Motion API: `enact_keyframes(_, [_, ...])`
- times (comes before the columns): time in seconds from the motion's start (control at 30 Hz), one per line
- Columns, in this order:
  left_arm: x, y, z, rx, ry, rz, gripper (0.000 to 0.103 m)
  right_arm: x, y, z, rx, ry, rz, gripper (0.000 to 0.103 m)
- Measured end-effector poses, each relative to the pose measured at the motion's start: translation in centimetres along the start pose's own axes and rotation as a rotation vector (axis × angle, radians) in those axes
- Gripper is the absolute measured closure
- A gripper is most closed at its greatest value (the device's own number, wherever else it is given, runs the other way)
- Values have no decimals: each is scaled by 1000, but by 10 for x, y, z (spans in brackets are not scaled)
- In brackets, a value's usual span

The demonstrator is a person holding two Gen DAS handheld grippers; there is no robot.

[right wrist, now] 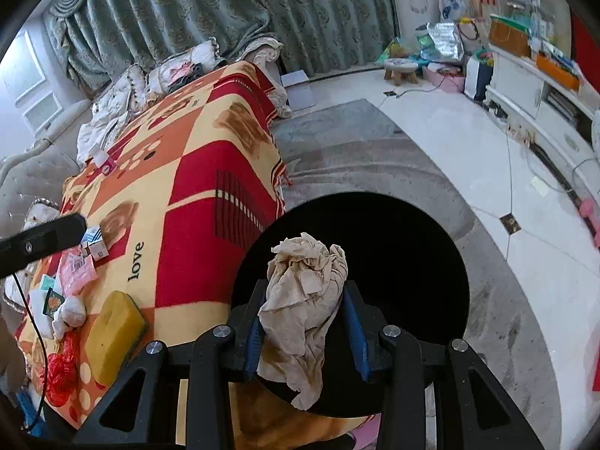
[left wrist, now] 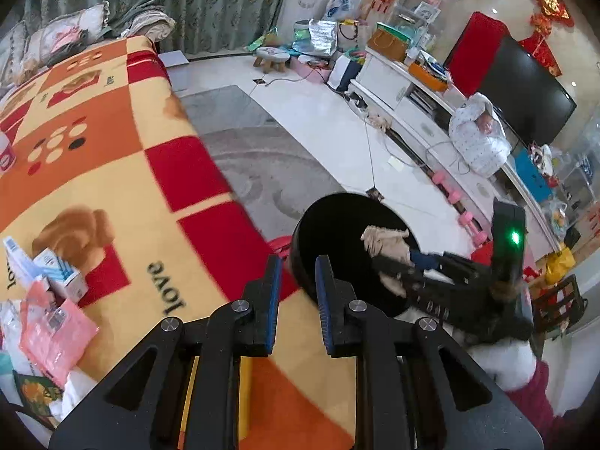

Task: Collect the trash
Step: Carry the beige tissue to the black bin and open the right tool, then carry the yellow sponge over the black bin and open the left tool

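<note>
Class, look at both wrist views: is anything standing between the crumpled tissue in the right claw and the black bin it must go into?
Nothing visible does. The right claw holds the crumpled tissue directly over the open mouth of the black bin, which has no lid. The left claw is off to the side, open and holding nothing.

In the right wrist view, the bin (right wrist: 393,262) stands on the floor just beside the table (right wrist: 210,172), at the table's 3 o'clock edge. The crumpled paper (right wrist: 303,315) sits between the right gripper (right wrist: 305,332) fingers, over the bin's mouth. At 9 o'clock, boxes (right wrist: 95,243), packets (right wrist: 77,272) and a sponge (right wrist: 112,333) lie on the table. The left gripper (left wrist: 296,296) hangs above the table's edge, the bin at its 1 o'clock.
</note>
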State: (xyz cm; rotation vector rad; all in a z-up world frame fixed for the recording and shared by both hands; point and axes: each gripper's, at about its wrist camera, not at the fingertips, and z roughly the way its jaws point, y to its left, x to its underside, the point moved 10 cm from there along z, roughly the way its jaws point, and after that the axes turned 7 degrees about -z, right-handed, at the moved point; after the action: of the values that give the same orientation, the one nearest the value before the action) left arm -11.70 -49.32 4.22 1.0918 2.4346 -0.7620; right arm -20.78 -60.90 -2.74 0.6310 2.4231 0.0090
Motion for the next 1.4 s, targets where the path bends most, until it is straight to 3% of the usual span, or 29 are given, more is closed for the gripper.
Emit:
enact_keyframes(0.03, [5,8,-4,-15,-4,8,83,1,0,4,-8,4,5,64])
enact_keyframes(0.1, [12,20,-9,-55,-15,16,63,6,-2,10,-21,13,17,59])
enact_keyframes(0.13, [17,27,-10,-64,-14,17,45,8,-3,13,-30,15,26,59])
enact_keyframes(0.17, [25,32,-10,-63,-5,10,38,8,-4,16,-34,17,38,58])
enact_keyframes(0.23, [41,41,-5,-66,27,0,38,10,-7,23,-47,31,71,56])
enact_keyframes(0.33, [64,56,6,-143,68,25,38,12,-9,26,-77,46,111,56])
enact_keyframes(0.53, [94,74,22,-238,120,67,38,16,2,19,-77,41,67,54])
enact_keyframes(0.67, [105,76,37,-228,166,49,38,18,3,19,-90,43,80,53])
enact_keyframes(0.77, [112,74,43,-263,181,75,41,17,6,17,-94,40,74,53])
enact_keyframes(0.87, [110,67,36,-227,178,61,47,15,7,15,-89,39,65,52])
enact_keyframes(1.1, [61,12,8,-83,106,49,47,9,-9,4,-49,16,76,50])
enact_keyframes(1.4, [11,-66,36,188,105,-33,38,4,-38,-19,7,-29,98,42])
